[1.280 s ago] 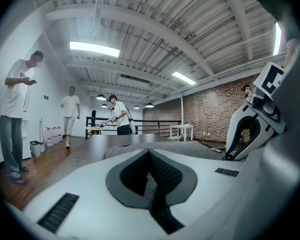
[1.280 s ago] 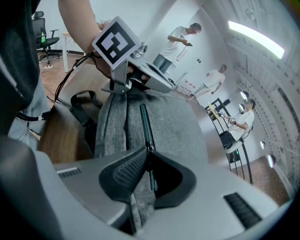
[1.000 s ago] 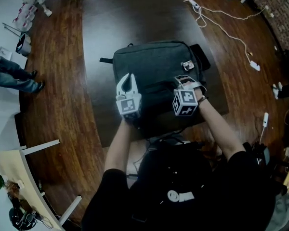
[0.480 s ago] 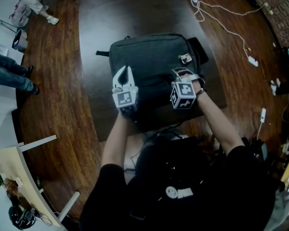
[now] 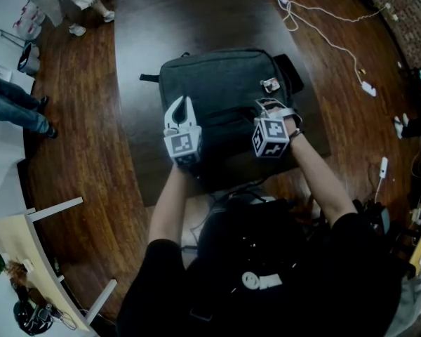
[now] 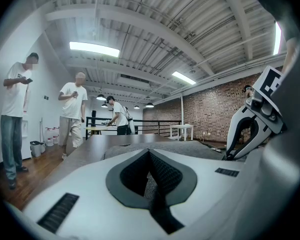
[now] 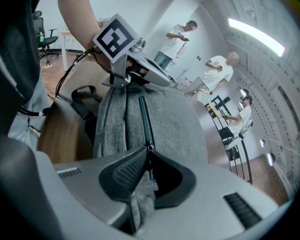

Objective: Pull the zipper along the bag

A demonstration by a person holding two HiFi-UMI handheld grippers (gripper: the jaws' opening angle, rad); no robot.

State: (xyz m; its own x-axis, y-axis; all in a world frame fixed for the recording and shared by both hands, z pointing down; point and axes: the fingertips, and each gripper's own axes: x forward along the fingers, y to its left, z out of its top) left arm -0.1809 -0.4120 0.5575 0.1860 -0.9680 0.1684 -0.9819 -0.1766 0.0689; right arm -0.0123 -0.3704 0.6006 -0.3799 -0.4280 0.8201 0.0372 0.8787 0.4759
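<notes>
A dark grey bag lies flat on the dark table. My left gripper rests on the bag's left part, shut on a fold of grey fabric that shows between its pads. My right gripper is at the bag's right side. In the right gripper view its jaws are shut on the zipper pull, and the dark zipper line runs straight ahead toward the left gripper. The right gripper also shows at the right of the left gripper view.
A black strap hangs off the bag's right side. A white cable with a power strip lies on the wooden floor at the far right. People stand at the left. A pale table stands at the lower left.
The head camera has shifted, so the bag sits a little higher in view. Both grippers keep their hold on the bag; the right one has edged slightly to the right.
</notes>
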